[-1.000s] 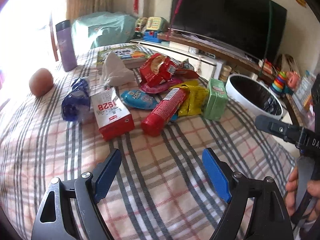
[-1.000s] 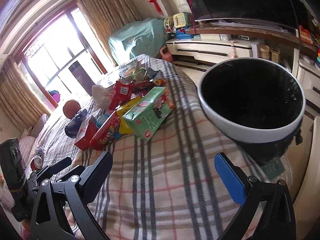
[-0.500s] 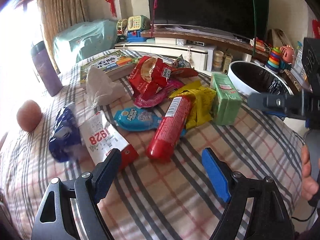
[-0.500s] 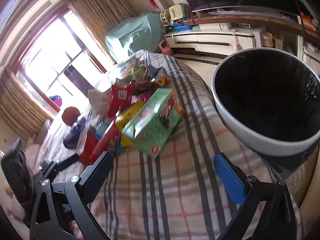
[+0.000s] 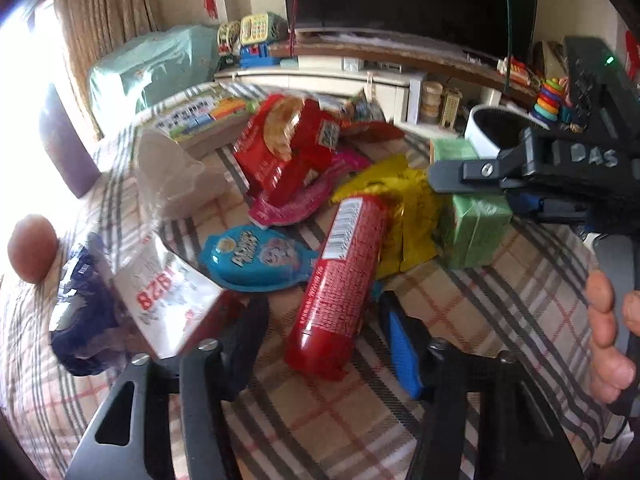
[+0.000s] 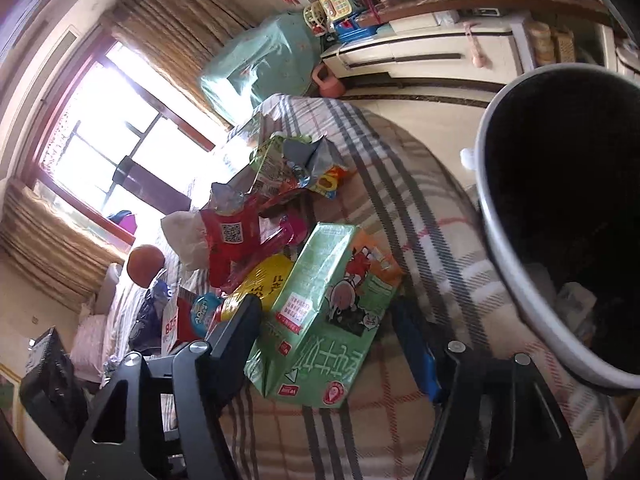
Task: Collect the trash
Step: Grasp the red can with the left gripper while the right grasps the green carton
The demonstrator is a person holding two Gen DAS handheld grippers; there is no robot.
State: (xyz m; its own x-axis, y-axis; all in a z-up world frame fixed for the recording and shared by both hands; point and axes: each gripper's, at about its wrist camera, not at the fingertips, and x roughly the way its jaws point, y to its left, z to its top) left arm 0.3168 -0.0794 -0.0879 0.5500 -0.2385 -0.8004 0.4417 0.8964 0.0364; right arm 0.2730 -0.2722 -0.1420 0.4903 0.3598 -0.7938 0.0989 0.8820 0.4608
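A pile of wrappers lies on the plaid tablecloth (image 5: 320,420). My left gripper (image 5: 324,340) is open, its fingers on either side of the near end of a red tube pack (image 5: 340,276). My right gripper (image 6: 328,344) is open, its fingers astride the near end of a green carton (image 6: 324,320), which also shows in the left wrist view (image 5: 472,220). The white bin with a black liner (image 6: 496,240) stands right of the table edge, close to the right gripper. It also shows in the left wrist view (image 5: 480,132).
Around the tube lie a blue packet (image 5: 256,256), a yellow wrapper (image 5: 404,216), red snack bags (image 5: 288,148), a white-and-red 1928 box (image 5: 164,296), a dark blue bag (image 5: 80,320), crumpled tissue (image 5: 172,176), a book (image 5: 200,120), a purple bottle (image 5: 64,148) and a brown ball (image 5: 32,248).
Both grippers have moved forward into the pile. The left one now straddles the red tube pack and the right one straddles the green carton. Both stay open.
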